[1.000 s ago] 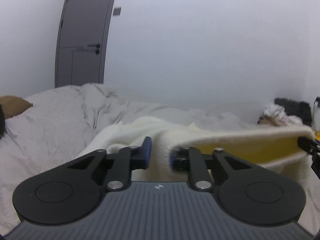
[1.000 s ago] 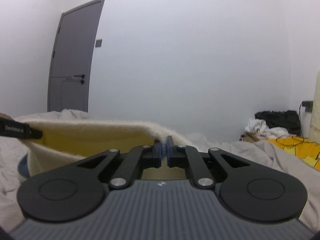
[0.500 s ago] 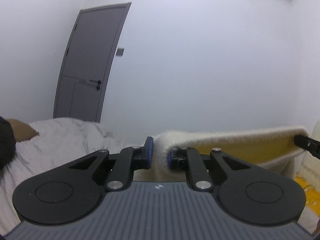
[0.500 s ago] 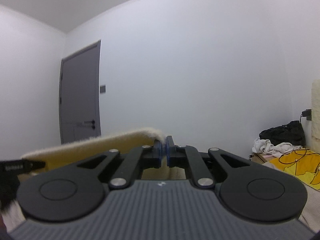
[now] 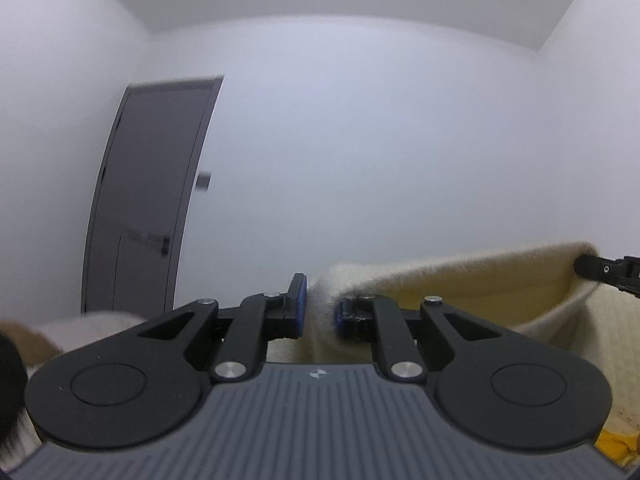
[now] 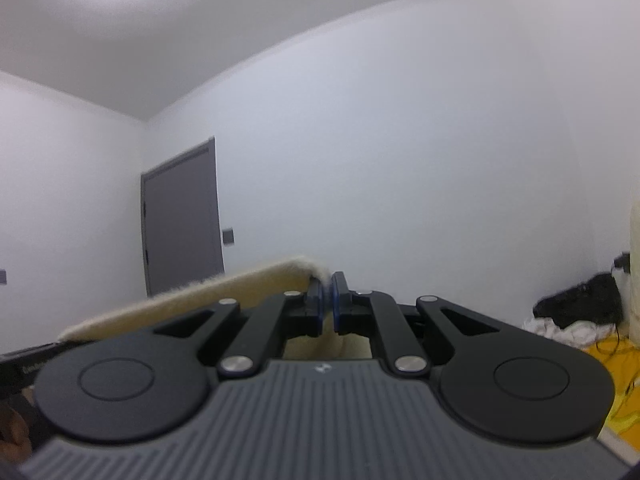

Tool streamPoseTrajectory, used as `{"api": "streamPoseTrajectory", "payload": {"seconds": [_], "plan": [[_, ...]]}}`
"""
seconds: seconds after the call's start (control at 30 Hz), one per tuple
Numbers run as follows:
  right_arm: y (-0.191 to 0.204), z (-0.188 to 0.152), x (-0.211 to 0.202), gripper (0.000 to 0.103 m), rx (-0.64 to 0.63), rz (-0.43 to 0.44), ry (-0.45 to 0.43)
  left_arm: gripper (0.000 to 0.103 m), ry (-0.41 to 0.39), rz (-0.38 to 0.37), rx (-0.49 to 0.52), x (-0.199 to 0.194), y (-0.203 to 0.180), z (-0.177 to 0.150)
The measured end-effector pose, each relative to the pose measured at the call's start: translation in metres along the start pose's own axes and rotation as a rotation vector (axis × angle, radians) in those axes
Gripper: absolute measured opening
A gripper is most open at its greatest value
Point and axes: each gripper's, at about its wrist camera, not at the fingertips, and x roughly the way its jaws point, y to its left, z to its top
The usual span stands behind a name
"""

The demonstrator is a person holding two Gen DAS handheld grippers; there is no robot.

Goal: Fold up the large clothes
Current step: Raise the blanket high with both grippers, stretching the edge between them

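Note:
A cream fleece garment with a yellow inner side (image 5: 460, 280) is held up in the air, stretched between both grippers. My left gripper (image 5: 320, 304) is shut on one corner of its top edge. My right gripper (image 6: 328, 300) is shut on the other corner, and the garment (image 6: 192, 300) runs from it to the left. The right gripper's tip shows at the right edge of the left wrist view (image 5: 608, 272). The left gripper's tip shows at the left edge of the right wrist view (image 6: 24, 360). The hanging lower part of the garment is hidden behind the gripper bodies.
A grey door (image 5: 148, 200) stands in the white wall ahead; it also shows in the right wrist view (image 6: 182, 220). A pile of black and white clothes (image 6: 576, 312) and yellow fabric (image 6: 616, 364) lie low right. The grey bedding (image 5: 92, 322) is just visible low left.
Both grippers have risen and tilted upward with the garment. The bed has dropped out of sight and the ceiling has come into view. The garment stays stretched between them.

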Motion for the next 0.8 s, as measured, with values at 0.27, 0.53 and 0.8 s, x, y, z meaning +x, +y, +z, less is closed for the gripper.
{"api": "streamPoseTrajectory", "payload": {"seconds": [0.27,0.53,0.8], "plan": [[0.014,0.092,0.005,0.006,-0.034,0.012,-0.096,0.016,-0.058,-0.079,-0.043,-0.015,-0.028,0.118],[0.009,0.12,0.089,0.007,-0.095,-0.023,-0.04,0.018,-0.023,-0.071,0.006,0.05,-0.057,0.142],[-0.046,-0.007,0.23,0.007,-0.046,-0.074,0.178,0.018,0.229,-0.04,-0.049,0.201,-0.055,0.022]]}}
